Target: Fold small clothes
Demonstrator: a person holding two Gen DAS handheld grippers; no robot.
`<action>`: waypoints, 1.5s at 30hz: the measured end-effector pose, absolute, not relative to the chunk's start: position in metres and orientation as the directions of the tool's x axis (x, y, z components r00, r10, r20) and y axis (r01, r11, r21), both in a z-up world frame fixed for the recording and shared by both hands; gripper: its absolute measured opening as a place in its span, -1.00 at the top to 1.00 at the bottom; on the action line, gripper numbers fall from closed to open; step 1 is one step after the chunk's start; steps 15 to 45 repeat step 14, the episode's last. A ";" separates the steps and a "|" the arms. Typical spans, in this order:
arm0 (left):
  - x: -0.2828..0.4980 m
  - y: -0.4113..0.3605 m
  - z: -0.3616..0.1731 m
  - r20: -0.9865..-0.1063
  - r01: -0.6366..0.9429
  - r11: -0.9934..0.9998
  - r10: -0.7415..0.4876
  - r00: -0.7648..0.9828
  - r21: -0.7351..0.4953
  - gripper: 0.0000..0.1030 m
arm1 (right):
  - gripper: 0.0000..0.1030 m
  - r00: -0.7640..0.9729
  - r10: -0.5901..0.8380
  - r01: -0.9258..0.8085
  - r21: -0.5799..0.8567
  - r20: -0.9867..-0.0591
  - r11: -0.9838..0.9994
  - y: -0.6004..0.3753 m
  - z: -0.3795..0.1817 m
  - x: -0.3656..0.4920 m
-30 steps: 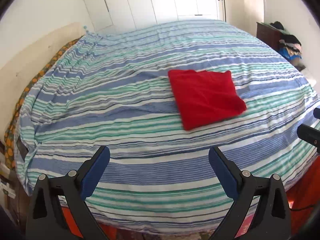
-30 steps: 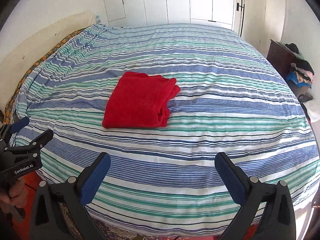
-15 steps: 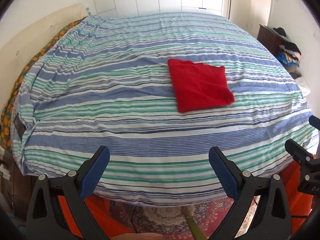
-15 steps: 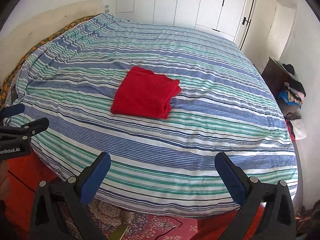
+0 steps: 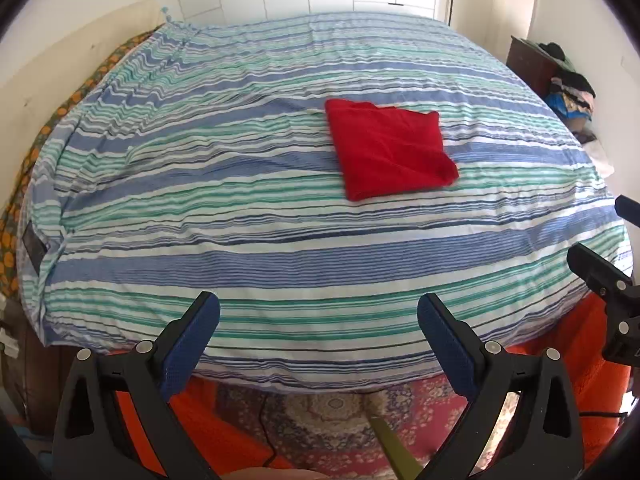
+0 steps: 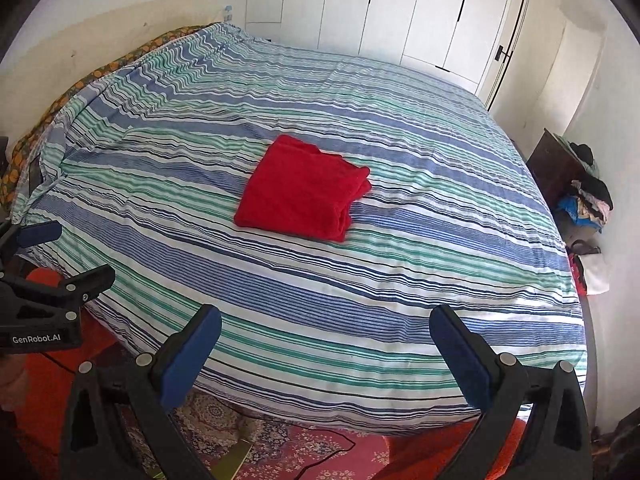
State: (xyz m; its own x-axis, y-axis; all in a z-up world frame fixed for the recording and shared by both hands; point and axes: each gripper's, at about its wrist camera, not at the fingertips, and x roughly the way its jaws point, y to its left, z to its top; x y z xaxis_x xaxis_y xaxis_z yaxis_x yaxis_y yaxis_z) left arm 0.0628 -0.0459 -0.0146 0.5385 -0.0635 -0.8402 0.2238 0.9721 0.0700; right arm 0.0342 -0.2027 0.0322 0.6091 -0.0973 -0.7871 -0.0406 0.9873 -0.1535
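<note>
Hand-held grippers (image 5: pixel 318 330) (image 6: pixel 326 344) wide apart, empty

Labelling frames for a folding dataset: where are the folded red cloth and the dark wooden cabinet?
Folded red cloth (image 6: pixel 304 190), right wrist view, middle of top layer.
Dark wooden cabinet (image 6: pixel 554 168), right wrist view, its side panel.

The folded red garment (image 6: pixel 303 194) is soft matt cloth with a slightly fuzzy nap. It lies on a bedcover (image 6: pixel 400 288) of thin woven cloth, matt and finely creased, in blue, green and white stripes. The left tool (image 5: pixel 318 320) and the right tool (image 6: pixel 325 334) have matt black plastic arms with small shiny metal rivets, and their pads (image 5: pixel 191 346) look like dark blue textured rubber. Behind the bed, the wardrobe doors (image 6: pixel 400 8) are smooth white panels. The side cabinet (image 6: pixel 554 168) is dark wood.
</note>
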 end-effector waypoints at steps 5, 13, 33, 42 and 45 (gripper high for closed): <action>0.064 -0.043 -0.016 -0.844 0.225 0.972 -0.062 0.532 0.070 -0.93 | -0.99 0.608 -0.099 -0.038 -0.154 -0.788 0.987 -0.202 0.031 0.034; 0.062 -0.040 -0.013 -0.851 0.236 0.972 -0.107 0.514 0.020 -0.94 | -0.99 0.598 -0.095 -0.045 -0.151 -0.796 0.987 -0.201 0.026 0.032; 0.061 -0.040 -0.013 -0.849 0.236 0.971 -0.103 0.517 0.026 -0.94 | -0.99 0.599 -0.092 -0.045 -0.148 -0.795 0.988 -0.201 0.027 0.032; 0.061 -0.040 -0.013 -0.849 0.236 0.971 -0.103 0.517 0.026 -0.94 | -0.99 0.599 -0.092 -0.045 -0.148 -0.795 0.988 -0.201 0.027 0.032; 0.061 -0.040 -0.013 -0.849 0.236 0.971 -0.103 0.517 0.026 -0.94 | -0.99 0.599 -0.092 -0.045 -0.148 -0.795 0.988 -0.201 0.027 0.032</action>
